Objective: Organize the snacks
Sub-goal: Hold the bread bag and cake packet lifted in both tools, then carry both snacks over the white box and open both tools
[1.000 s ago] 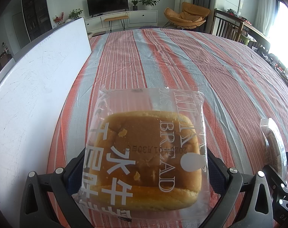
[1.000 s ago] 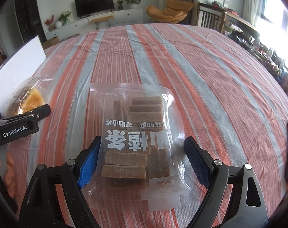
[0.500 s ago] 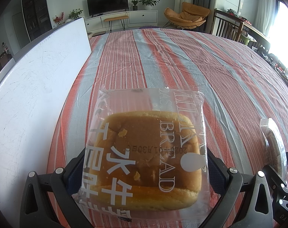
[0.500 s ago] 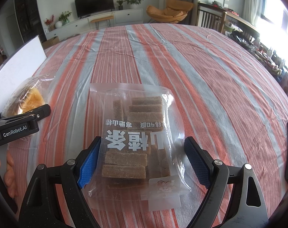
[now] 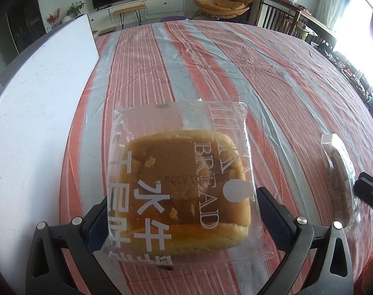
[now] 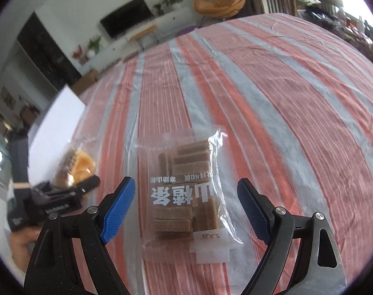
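A clear bag with a golden bread bun lies on the striped tablecloth between the fingers of my left gripper; the jaws stand wide on either side of it, not pressing. A clear bag of brown hawthorn strips lies flat between the blue pads of my right gripper, which is open and raised above it. The strip bag also shows edge-on in the left wrist view. The bread bag and left gripper show at the left of the right wrist view.
A large white board lies along the left side of the table. The red and grey striped cloth stretches far ahead. Chairs and a side table stand beyond the far right edge.
My right gripper has lifted and tilted left, and now stands higher and further back from the strip bag, which stays on the cloth. The left gripper and bread bag barely moved.
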Available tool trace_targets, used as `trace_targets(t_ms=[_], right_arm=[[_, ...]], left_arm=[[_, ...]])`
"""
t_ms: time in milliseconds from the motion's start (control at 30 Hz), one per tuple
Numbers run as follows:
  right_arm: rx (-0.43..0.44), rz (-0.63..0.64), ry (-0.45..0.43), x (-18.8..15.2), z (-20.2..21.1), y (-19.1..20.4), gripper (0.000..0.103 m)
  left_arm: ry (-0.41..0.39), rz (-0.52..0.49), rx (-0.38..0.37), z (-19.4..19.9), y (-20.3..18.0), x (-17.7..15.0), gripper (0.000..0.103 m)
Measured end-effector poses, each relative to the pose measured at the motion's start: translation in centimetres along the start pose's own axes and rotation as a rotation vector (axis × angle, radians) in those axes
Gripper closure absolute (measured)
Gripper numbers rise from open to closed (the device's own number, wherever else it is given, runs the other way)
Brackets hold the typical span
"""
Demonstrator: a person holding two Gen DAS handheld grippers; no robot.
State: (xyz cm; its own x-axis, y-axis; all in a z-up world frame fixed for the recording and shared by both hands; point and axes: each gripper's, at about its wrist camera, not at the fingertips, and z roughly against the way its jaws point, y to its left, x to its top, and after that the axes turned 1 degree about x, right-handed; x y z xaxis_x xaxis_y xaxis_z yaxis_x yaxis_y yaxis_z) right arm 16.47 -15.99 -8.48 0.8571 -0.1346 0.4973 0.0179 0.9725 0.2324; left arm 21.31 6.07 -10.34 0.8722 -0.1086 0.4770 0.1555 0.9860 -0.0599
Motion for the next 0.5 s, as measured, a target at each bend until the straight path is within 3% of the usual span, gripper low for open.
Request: trace_targets(t_ms=[67,133,167,267,333,500], right_arm=[[-0.079,0.077,0.1,0.2,-1.6,1.3,0.015],[-0.126,0.104,0.113,0.2,-2.0,1.7,0.015],[-0.124,0.08,0.098,0.1,-1.8,1.2,0.018],[-0.075,0.0,0.075,0.0,-0.3,-0.2,0.045],[-0.021,-0.067,0.077,-0.3,0.6,-1.3,0.045],[0.114,-0.193,0.034,-1.9,3.4,-2.6,0.045]], left_arm=[[0.016,0.003,0.007,-0.1,0.0,0.2,0.001],[0.013,0.008,0.028,0.2,0.2,0.3,0.016],[0.004,0.005,0.031,0.6,0.3,0.4,0.031],[-0.026,0.032,-0.008,2.3,1.0,-0.1,0.034],[-0.058,0.025,-0.005,3.8,0.8,-0.7,0.034],[-0.112,0.016,-0.128,8.8,-0.7,-3.2,0.034]])
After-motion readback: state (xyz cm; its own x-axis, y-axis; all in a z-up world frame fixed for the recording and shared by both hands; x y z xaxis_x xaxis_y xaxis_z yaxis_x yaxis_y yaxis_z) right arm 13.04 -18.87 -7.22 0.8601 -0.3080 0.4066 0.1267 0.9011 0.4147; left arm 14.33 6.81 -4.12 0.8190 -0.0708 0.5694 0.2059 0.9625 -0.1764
